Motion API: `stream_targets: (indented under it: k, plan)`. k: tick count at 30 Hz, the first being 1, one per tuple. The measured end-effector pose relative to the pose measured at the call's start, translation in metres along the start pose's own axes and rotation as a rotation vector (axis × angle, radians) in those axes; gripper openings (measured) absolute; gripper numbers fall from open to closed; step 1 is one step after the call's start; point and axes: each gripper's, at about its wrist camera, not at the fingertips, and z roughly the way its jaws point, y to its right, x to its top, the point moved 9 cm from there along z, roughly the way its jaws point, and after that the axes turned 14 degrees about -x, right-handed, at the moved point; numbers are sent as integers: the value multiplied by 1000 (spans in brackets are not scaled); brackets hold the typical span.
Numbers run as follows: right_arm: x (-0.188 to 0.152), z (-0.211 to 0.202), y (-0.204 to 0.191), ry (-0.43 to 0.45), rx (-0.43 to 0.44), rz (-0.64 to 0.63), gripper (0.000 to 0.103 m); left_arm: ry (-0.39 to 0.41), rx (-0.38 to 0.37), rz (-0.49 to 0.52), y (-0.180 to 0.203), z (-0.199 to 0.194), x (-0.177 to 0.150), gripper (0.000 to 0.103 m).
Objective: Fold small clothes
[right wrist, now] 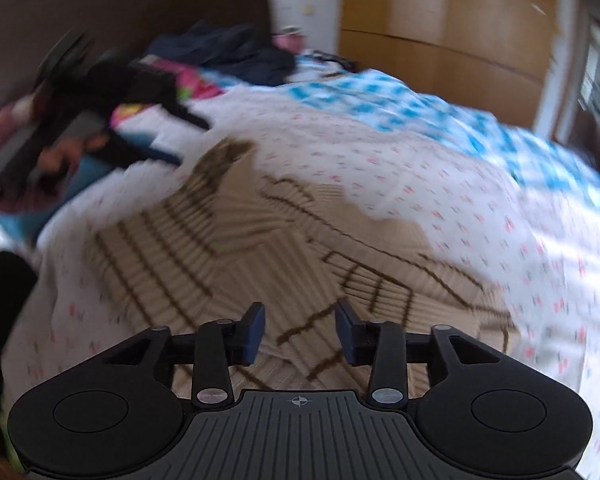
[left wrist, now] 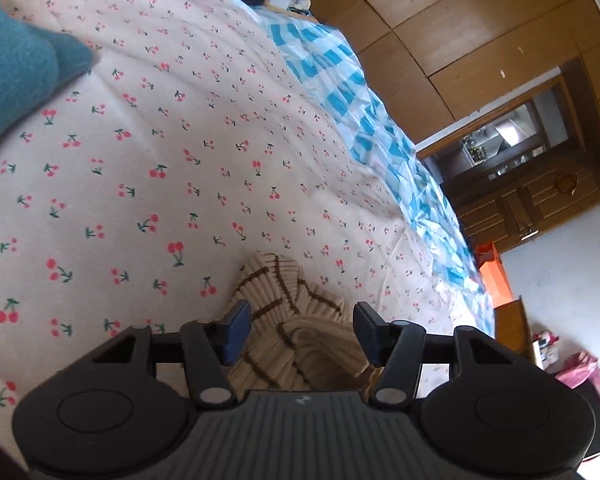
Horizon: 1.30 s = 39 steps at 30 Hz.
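Fingers (left wrist: 236,330) apart above beige sweater (left wrist: 288,300)

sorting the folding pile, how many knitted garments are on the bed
2: a beige ribbed knit sweater with brown stripes spread on the cherry-print sheet, and a teal fuzzy knit at the left view's edge. Others may be hidden.

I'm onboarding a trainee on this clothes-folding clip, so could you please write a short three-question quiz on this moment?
1. True or false: the left gripper is clamped shut on the striped sweater.
2. What print is on the sheet under the sweater: A) stars B) cherries C) plain?
3. Fill in: beyond the sheet lies a blue-and-white ____ quilt.

Key: 1 false, both the left gripper and right gripper are open above the knit; 2 B; 3 checked.
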Motion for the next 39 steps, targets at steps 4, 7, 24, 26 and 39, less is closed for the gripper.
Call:
stream_targets:
  k: [4, 7, 24, 26, 39]
  plan:
    - [-4, 8, -24, 36, -43, -214, 47, -16, 17, 56, 0, -10, -17, 60]
    - [-4, 24, -24, 17, -131, -286, 8, -19, 14, 75, -1, -16, -26, 60]
    - [-53, 81, 151, -93, -182, 985, 9, -96, 139, 286, 9, 5, -46, 61]
    - [-54, 83, 149, -98, -172, 935, 9, -95, 163, 293, 10, 11, -43, 61]
    - [-65, 87, 158, -64, -51, 959, 16, -169, 361, 480, 10, 67, -26, 61]
